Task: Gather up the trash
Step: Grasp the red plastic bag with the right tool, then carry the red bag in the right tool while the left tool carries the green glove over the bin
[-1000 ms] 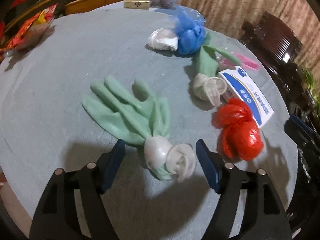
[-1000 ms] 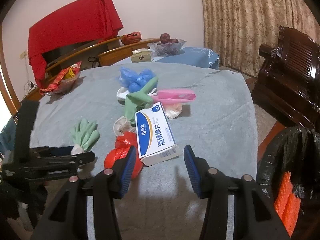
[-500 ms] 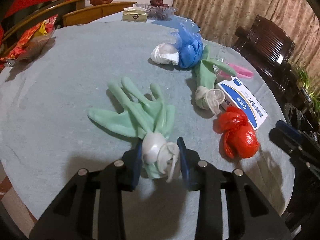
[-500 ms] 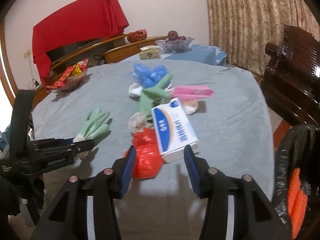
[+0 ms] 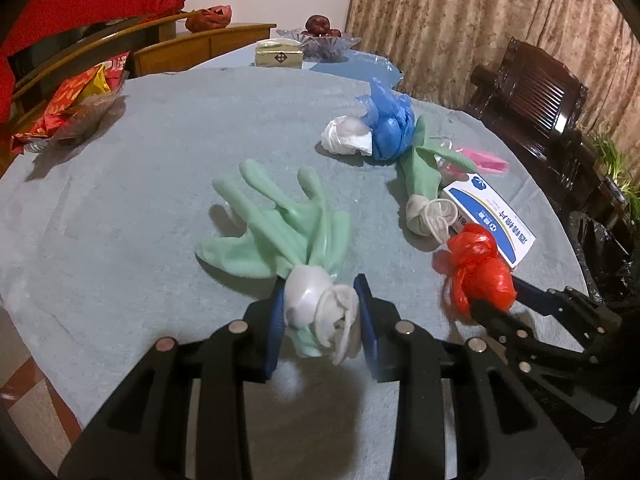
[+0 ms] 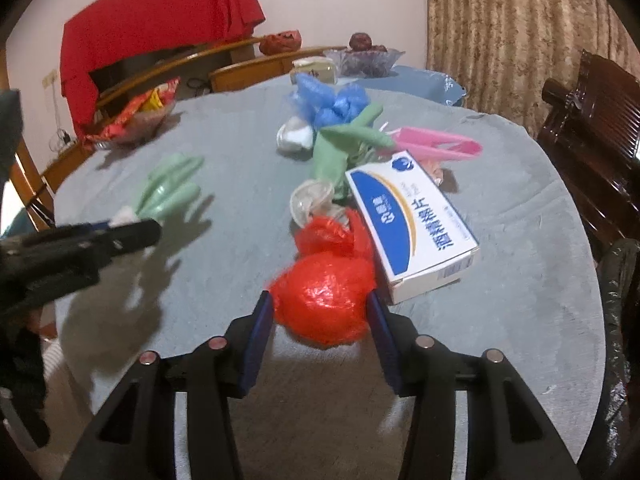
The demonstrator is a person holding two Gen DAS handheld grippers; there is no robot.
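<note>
While left gripper (image 5: 320, 316) clamps the pale green rubber glove (image 5: 280, 232), right gripper (image 6: 320, 320) jaws are closing round the crumpled red plastic bag (image 6: 324, 300); other trash remains on the grey-clothed table (image 5: 160, 152).

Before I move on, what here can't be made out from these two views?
- Black trash bag: cut off by the right wrist view's right edge; its opening is unseen.
- Small item behind the white box: mostly hidden.
- Left gripper: blurred in the right wrist view.

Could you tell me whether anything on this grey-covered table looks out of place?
Yes: a whole blue-and-white cardboard box with printed lettering lies askew among crumpled trash, its corner against the red plastic bag. It looks undamaged, unlike the litter.
</note>
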